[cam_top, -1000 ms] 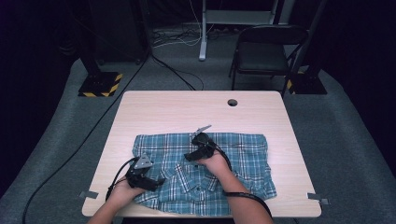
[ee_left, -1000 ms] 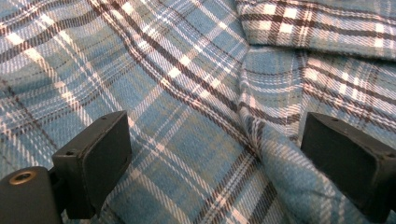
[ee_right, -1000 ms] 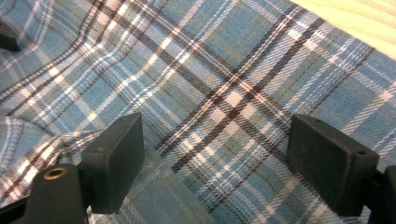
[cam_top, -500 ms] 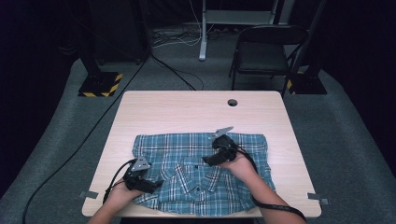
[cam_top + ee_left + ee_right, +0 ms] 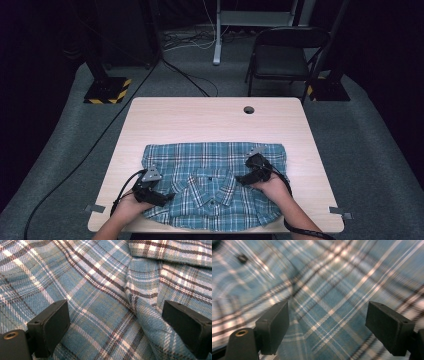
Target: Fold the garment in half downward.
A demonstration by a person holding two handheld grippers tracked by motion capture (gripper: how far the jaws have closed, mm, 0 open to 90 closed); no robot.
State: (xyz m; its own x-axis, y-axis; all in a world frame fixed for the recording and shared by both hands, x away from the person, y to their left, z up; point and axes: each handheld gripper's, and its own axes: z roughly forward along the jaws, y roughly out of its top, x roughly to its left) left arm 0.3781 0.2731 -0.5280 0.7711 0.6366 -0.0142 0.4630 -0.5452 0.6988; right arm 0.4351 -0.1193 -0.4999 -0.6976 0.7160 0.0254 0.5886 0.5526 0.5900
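Two tools hover over one plaid shirt (image 5: 215,185), which lies flat and face up on the near half of the worktop (image 5: 200,120), its collar toward the person and its hem toward the far edge. The left tool (image 5: 159,196) sits at the shirt's left side near the front edge, jaws spread wide with nothing clamped between them; in the left gripper view a raised crease of cloth (image 5: 140,305) runs between the two black jaws, apart from both. The right tool (image 5: 250,176) is over the shirt's right half, beside the placket, and its jaws likewise stand wide apart with only flat blue-and-white check beneath them (the right gripper view is blurred, though a dark button (image 5: 242,258) shows at upper left).

Judged from how things lie, the work looks like laying out or folding the shirt, and it seems to be at an early stage: the body is spread fairly smooth across the worktop, the sleeves appear tucked under or folded in at the sides, but no fold of the body is visible. Neither tool has hold of any cloth, so a grip on an edge or sleeve is probably what remains first, then the folds themselves.
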